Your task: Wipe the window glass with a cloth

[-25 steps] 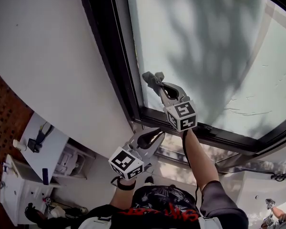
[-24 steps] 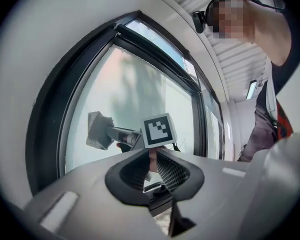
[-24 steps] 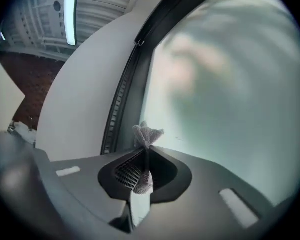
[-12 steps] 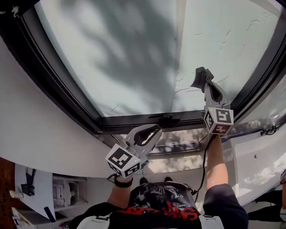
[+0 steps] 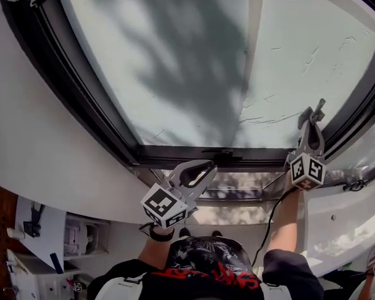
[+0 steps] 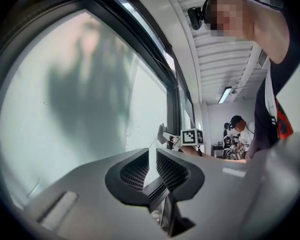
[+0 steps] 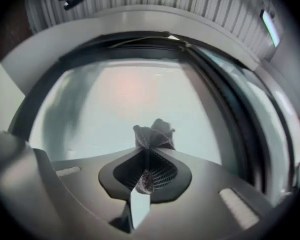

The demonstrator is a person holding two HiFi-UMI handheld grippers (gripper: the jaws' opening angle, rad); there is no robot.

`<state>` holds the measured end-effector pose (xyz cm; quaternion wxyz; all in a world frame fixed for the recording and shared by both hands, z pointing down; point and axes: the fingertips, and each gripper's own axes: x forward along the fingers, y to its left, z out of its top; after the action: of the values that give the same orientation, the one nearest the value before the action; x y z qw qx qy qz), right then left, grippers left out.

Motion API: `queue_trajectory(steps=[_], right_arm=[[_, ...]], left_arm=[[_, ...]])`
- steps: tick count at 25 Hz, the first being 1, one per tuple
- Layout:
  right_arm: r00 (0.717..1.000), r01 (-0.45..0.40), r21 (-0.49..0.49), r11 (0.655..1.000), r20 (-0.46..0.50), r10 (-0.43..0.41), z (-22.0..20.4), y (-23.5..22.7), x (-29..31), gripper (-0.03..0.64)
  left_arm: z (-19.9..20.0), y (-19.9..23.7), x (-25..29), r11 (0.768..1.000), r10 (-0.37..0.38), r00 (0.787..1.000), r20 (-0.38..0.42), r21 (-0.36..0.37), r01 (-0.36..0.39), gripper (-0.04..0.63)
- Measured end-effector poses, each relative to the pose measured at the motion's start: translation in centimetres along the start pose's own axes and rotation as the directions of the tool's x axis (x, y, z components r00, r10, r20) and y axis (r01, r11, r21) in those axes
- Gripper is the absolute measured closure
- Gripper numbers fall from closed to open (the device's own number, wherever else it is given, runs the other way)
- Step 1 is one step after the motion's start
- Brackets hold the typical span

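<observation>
The window glass [image 5: 194, 61] is frosted, with a tree's shadow on it, and fills the upper head view. My right gripper [image 5: 311, 114] is shut on a small grey cloth [image 7: 154, 134] and holds it against the glass near the pane's lower right corner, close to the black frame [image 5: 194, 155]. In the right gripper view the cloth bunches out past the jaws in front of the glass [image 7: 125, 94]. My left gripper [image 5: 207, 166] is shut with nothing in it and hangs below the frame's bottom bar, off the glass. The left gripper view shows the right gripper [image 6: 165, 135] further along the pane.
A white wall [image 5: 44, 142] borders the window on the left. A cable [image 5: 269, 220] runs down from the right gripper along the arm. White shelves and a desk [image 5: 31, 230] lie low at left. Other people [image 6: 236, 129] stand far down the room.
The right gripper has swept the cloth rightward across the glass and down toward the lower right corner. The head view has swung along with it. The left gripper stays low below the frame.
</observation>
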<state>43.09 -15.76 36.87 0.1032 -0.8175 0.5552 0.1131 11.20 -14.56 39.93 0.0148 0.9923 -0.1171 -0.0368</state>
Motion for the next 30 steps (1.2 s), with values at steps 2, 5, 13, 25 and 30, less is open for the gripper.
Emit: queue_trajectory(steps=[2, 5, 13, 25, 30], right_arm=[[0.974, -0.226, 0.061, 0.972, 0.031, 0.225, -1.3, 9.9, -0.5, 0.594], [0.854, -0.516, 0.155, 0.842, 0.017, 0.52, -4.3, 25.1, -1.5, 0.594], [0.477, -0.85, 0.224, 0.477, -0.06, 0.877, -7.4, 53.5, -4.0, 0.594], [0.906, -0.372, 0.161, 0.914, -0.15, 0.395, -11.4, 22.9, 1.0, 0.594], [0.978, -0.069, 0.047, 0.997, -0.196, 0.076, -11.3, 4.0, 1.4, 0.594]], left_arm=[[0.3, 1.4, -1.9, 0.999, 0.053, 0.999, 0.008, 0.008, -0.053, 0.561], [0.7, 3.3, -5.7, 0.988, 0.156, 0.988, 0.011, 0.011, -0.156, 0.561], [1.5, 7.2, -15.8, 0.92, 0.392, 0.92, 0.032, 0.0, -0.392, 0.561], [1.6, 6.4, -11.3, 0.968, 0.251, 0.967, 0.034, -0.013, -0.251, 0.561], [0.7, 4.0, -6.4, 0.988, 0.155, 0.988, 0.009, -0.019, -0.155, 0.561]])
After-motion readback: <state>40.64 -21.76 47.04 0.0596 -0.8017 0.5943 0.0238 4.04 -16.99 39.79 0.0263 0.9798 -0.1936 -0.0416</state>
